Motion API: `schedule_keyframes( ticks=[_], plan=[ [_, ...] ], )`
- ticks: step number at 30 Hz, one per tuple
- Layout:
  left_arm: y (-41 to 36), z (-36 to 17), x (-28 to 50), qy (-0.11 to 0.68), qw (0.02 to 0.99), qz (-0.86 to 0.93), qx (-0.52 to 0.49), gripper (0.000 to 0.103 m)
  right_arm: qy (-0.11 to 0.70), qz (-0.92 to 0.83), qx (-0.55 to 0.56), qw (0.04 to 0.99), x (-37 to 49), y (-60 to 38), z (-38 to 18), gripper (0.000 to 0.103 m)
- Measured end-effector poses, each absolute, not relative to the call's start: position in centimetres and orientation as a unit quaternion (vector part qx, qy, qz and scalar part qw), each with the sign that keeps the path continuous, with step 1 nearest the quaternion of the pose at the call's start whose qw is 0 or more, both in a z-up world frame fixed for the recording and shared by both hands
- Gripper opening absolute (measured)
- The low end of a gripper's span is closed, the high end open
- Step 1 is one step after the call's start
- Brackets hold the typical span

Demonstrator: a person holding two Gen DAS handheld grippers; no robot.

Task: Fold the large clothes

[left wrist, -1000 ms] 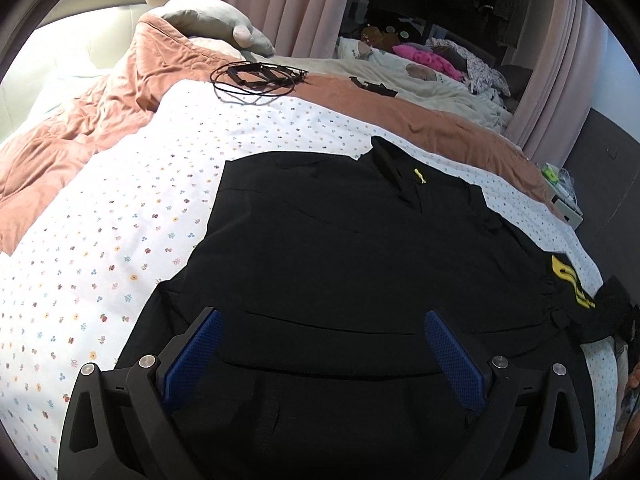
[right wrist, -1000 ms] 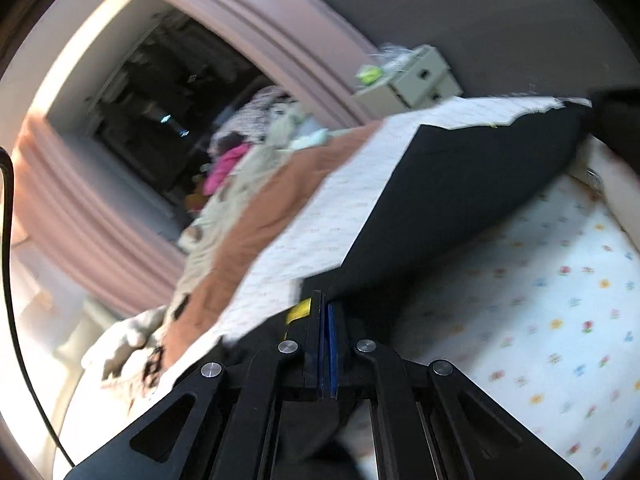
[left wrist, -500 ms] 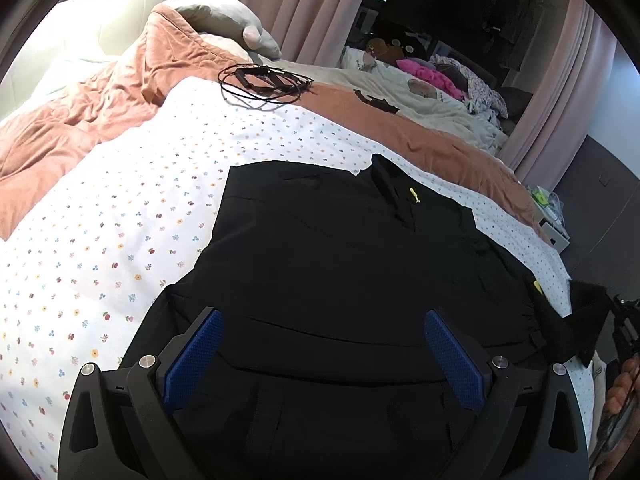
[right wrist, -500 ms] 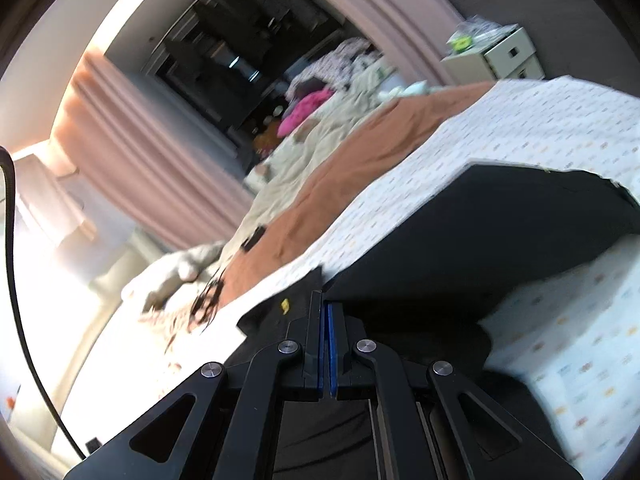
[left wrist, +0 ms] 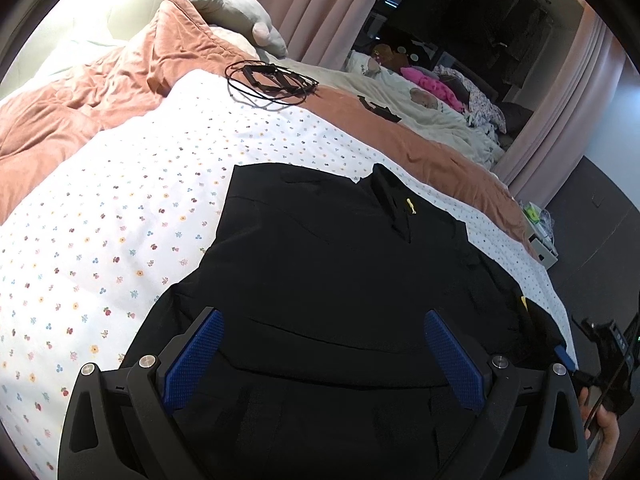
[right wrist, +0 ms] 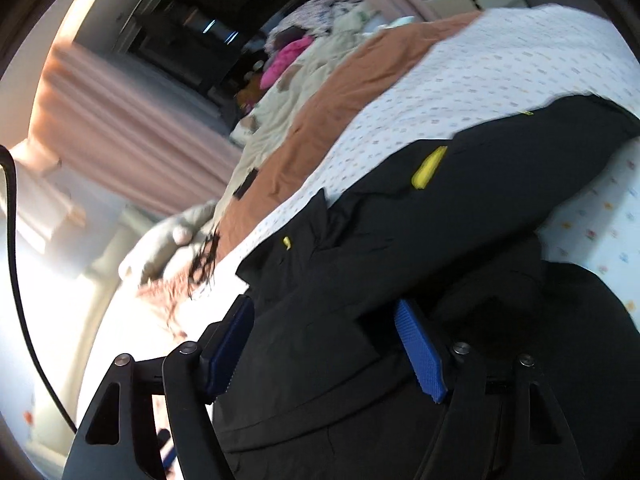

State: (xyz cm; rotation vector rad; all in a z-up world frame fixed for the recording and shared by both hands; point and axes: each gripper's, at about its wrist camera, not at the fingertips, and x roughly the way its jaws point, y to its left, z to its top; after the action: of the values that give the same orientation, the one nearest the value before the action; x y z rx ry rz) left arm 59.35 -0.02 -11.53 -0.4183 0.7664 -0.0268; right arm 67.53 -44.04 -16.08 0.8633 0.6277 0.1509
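Observation:
A large black jacket (left wrist: 340,264) with small yellow marks lies spread on the flowered white bedsheet (left wrist: 120,208). Its right sleeve is folded in over the body (right wrist: 460,208). My left gripper (left wrist: 320,360) is open and empty, hovering over the jacket's lower part. My right gripper (right wrist: 324,344) is open, just above the jacket's right side, with black cloth lying between and under its blue pads (right wrist: 420,352). It also shows at the right edge of the left wrist view (left wrist: 600,356).
A salmon quilt (left wrist: 100,92) lies bunched along the far side of the bed, with a grey plush toy (left wrist: 236,16) and a coil of black cable (left wrist: 268,80). A pile of clothes (left wrist: 432,84) and a bedside box (left wrist: 542,240) are beyond.
My right gripper was shut on the jacket's sleeve and carried it in over the body. It has now opened and let the sleeve go. The left gripper stayed open and hardly moved.

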Motion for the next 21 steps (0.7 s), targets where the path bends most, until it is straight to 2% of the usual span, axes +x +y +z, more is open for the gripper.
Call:
schedule_keyframes(
  ticks=[11, 21],
  plan=[
    [0.2, -11.6, 59.3, 0.372, 0.908, 0.0, -0.193, 0.101, 0.27, -0.042, 0.49, 0.828, 63.8, -53.4, -19.6, 0.073],
    [0.5, -12.3, 59.5, 0.379, 0.907, 0.008, -0.183, 0.101, 0.242, -0.067, 0.533, 0.808, 66.6, -58.4, -22.7, 0.072]
  ],
)
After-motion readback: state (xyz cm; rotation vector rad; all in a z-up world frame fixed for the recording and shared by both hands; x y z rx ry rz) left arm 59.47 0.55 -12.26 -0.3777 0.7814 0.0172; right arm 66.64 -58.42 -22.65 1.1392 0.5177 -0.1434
